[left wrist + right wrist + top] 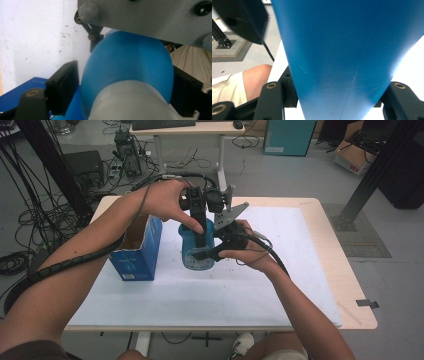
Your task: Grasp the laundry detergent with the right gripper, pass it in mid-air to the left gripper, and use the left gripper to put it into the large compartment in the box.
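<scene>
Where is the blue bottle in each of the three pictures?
High view: the blue bottle is in the middle of the picture, on the white table, between the two grippers.
Left gripper view: it takes up the centre, its pale cap at the bottom, between the black jaws.
Right gripper view: its blue body runs down the middle, clamped between the jaws.
Shared landmark: the white table top shows in all three.
</scene>
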`<state>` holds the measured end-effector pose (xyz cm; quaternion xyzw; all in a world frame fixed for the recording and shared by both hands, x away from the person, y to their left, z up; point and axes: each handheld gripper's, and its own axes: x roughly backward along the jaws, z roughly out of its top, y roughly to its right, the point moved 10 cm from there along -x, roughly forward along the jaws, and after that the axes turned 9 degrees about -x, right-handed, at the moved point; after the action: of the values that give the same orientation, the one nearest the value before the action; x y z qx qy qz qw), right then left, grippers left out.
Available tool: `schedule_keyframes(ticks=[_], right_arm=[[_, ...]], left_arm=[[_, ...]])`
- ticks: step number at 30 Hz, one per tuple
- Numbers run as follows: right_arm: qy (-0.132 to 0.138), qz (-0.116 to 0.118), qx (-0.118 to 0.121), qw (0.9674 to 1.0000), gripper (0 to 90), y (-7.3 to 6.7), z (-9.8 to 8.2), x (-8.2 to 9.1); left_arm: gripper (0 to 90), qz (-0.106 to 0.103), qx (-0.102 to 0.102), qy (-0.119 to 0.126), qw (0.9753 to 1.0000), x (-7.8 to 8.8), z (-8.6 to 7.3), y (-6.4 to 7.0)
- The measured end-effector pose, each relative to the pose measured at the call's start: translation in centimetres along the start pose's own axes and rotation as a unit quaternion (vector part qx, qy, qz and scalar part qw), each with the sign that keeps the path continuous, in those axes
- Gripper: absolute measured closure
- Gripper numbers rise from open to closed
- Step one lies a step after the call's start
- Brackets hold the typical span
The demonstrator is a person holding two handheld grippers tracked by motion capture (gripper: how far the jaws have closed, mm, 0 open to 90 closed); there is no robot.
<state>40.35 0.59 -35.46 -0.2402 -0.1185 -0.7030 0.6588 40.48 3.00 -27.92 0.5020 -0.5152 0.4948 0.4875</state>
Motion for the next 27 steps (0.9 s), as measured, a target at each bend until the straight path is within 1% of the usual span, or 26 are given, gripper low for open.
schedule_keyframes(ticks=[2, 3, 4, 6, 7, 10, 11, 12, 14, 15, 16, 21, 22, 24, 27], right_arm=[[0.001, 0.000, 0.001, 1.0000, 42.4, 0.01, 0.02, 0.01], [0.001, -0.001, 0.002, 1.0000, 42.5, 0.04, 0.03, 0.02], [0.002, 0.000, 0.011, 0.9999, 42.5, 0.19, 0.09, 0.05], [0.003, 0.001, 0.011, 0.9999, 42.5, 0.14, 0.11, 0.04], [0.002, 0.002, 0.012, 0.9999, 42.5, 0.11, 0.08, 0.03], [0.001, 0.001, 0.012, 0.9999, 42.5, 0.08, 0.07, -0.02], [-0.001, 0.001, 0.011, 0.9999, 42.5, 0.05, 0.03, -0.07], [-0.001, 0.001, 0.009, 1.0000, 42.5, 0.04, 0.01, -0.07], [0.000, 0.000, 0.011, 0.9999, 42.5, 0.07, 0.02, -0.08], [0.001, 0.000, 0.012, 0.9999, 42.5, 0.07, 0.07, -0.08], [0.002, 0.000, 0.014, 0.9999, 42.5, 0.09, 0.08, -0.09], [0.001, 0.000, 0.014, 0.9999, 42.5, 0.08, 0.06, -0.07], [0.000, 0.001, 0.009, 1.0000, 42.5, -0.01, 0.03, -0.04], [0.001, 0.001, 0.011, 0.9999, 42.5, 0.01, 0.04, -0.02], [0.003, 0.003, 0.012, 0.9999, 42.4, -0.01, 0.03, 0.00]], left_arm=[[25.6, 0.000, -0.001, -0.002, 1.0000, 0.01, -0.03, -0.02], [25.6, 0.001, 0.000, -0.002, 1.0000, -0.01, -0.03, -0.04], [27.2, 0.000, 0.038, 0.027, 0.9989, -0.41, 0.54, 0.45], [29.4, 0.000, 0.039, 0.029, 0.9988, -0.45, 0.56, 0.43], [30.3, 0.002, 0.034, 0.027, 0.9991, -0.46, 0.49, 0.34], [31.4, 0.000, 0.030, 0.025, 0.9992, -0.50, 0.45, 0.39], [33.2, -0.003, 0.037, 0.028, 0.9989, -0.51, 0.56, 0.56], [35.3, -0.003, 0.037, 0.028, 0.9989, -0.51, 0.56, 0.56], [35.4, -0.005, 0.037, 0.030, 0.9988, -0.51, 0.55, 0.61], [35.6, -0.005, 0.034, 0.028, 0.9990, -0.45, 0.45, 0.55], [35.6, -0.006, 0.038, 0.030, 0.9988, -0.45, 0.51, 0.60], [35.8, -0.004, 0.037, 0.029, 0.9989, -0.47, 0.56, 0.62], [35.8, -0.004, 0.037, 0.030, 0.9989, -0.45, 0.58, 0.63], [35.9, -0.002, 0.036, 0.029, 0.9989, -0.41, 0.56, 0.60], [35.9, -0.005, 0.037, 0.030, 0.9989, -0.43, 0.60, 0.67]])
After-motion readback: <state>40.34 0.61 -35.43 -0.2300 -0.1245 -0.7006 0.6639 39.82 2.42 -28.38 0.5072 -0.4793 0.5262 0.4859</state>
